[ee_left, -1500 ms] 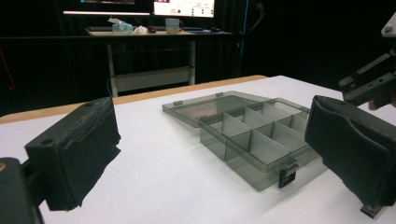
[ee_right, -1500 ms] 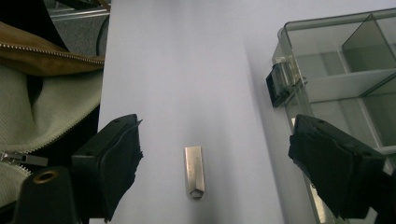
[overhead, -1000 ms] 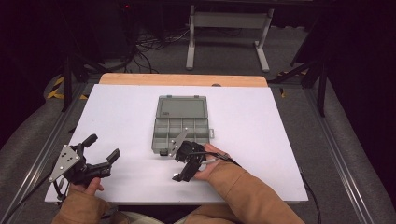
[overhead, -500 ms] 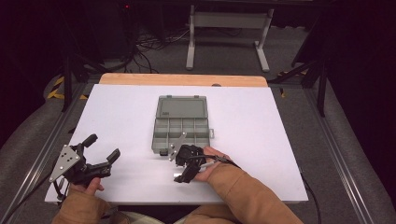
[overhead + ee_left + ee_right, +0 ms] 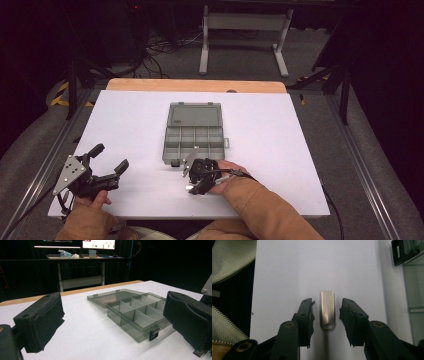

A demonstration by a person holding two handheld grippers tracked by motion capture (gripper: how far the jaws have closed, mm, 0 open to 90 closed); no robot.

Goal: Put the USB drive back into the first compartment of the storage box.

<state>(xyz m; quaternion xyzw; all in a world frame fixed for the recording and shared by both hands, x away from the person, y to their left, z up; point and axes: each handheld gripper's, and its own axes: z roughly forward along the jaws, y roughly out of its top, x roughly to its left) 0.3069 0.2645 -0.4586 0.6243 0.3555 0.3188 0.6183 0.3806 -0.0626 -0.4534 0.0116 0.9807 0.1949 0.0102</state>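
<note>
My right gripper (image 5: 326, 322) points down at the white tabletop (image 5: 287, 270), and its jaws have just been closing in around the small flat silver metal USB stick (image 5: 327, 310) that lies between them. They are not on it yet: bare table shows on each side of the stick, so the pads (image 5: 308, 317) stand a little apart from it, still spread. A second ago the jaws stood clearly wider, and the hand itself has barely shifted, so I judge the pickup is a squeeze away. The open grey plastic compartment box (image 5: 194, 131) sits just beyond this gripper, its latch (image 5: 403, 251) near the stick. My left gripper (image 5: 107, 165) rests off to the side, jaws wide, holding nothing.
</note>
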